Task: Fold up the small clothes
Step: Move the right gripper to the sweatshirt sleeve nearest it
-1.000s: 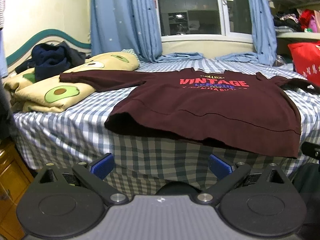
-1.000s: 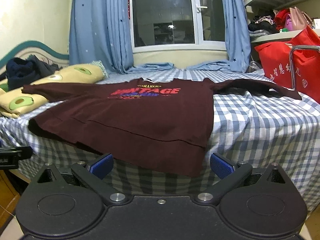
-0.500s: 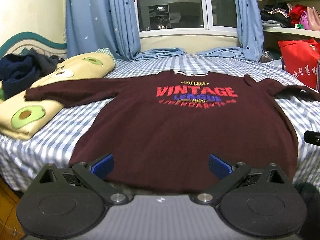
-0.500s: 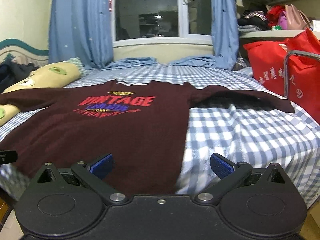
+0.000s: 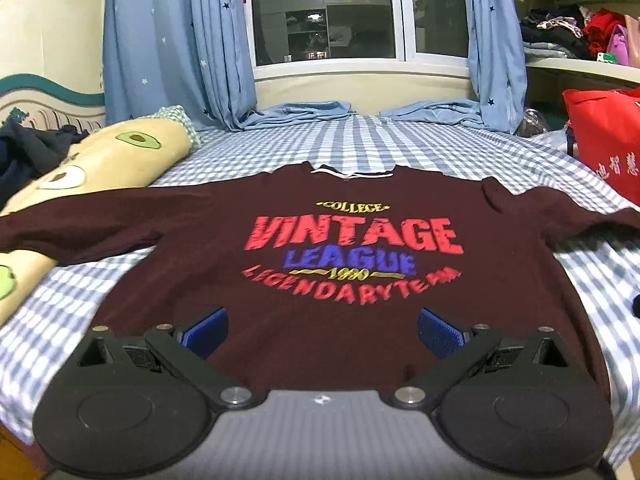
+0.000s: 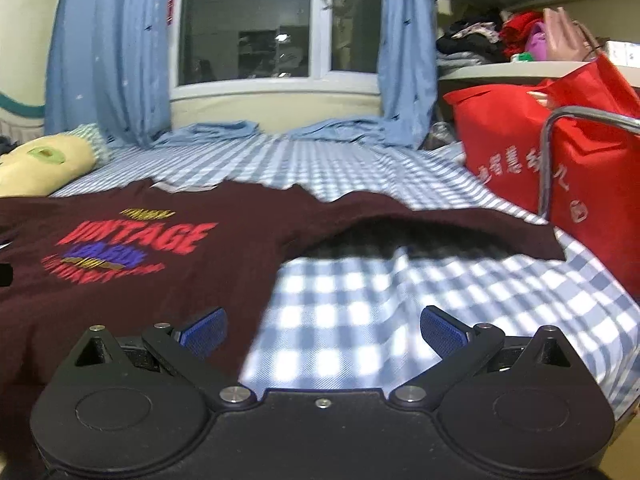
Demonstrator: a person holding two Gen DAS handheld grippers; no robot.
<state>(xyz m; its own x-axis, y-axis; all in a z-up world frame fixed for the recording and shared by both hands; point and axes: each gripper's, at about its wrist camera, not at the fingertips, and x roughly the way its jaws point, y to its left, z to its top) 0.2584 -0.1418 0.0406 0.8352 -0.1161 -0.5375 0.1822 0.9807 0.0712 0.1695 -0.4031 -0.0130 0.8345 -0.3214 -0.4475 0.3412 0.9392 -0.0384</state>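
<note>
A dark maroon sweatshirt [image 5: 320, 288] lies flat, front side up, on a bed [image 5: 400, 148] covered with a blue-and-white checked sheet. Its printed lettering reads "COLLEGE VINTAGE LEAGUE 1990 LEGENDARY TEAM". Both sleeves are spread outward: one reaches toward the avocado-print pillow [image 5: 100, 160] at the left, the other [image 6: 460, 228] extends toward the red bag [image 6: 560, 168] at the right.

Left gripper [image 5: 322, 334]: positioned above the lower body of the sweatshirt, jaws spread wide, the blue pads [image 5: 204, 332] apart with nothing between them. Whether the pads touch the cloth cannot be told.

Right gripper [image 6: 324, 334]: positioned over the sweatshirt's right side edge, jaws likewise spread and holding nothing; the left pad [image 6: 204, 332] appears over maroon fabric, the right pad over bare checked sheet.

Background: a window [image 5: 328, 12] with blue star-print curtains [image 5: 172, 44], whose ends rest on the far edge of the bed; a dark pile of clothes [image 5: 28, 152] beside the pillow; shelves [image 6: 520, 56] of clothing and bags at the right.
</note>
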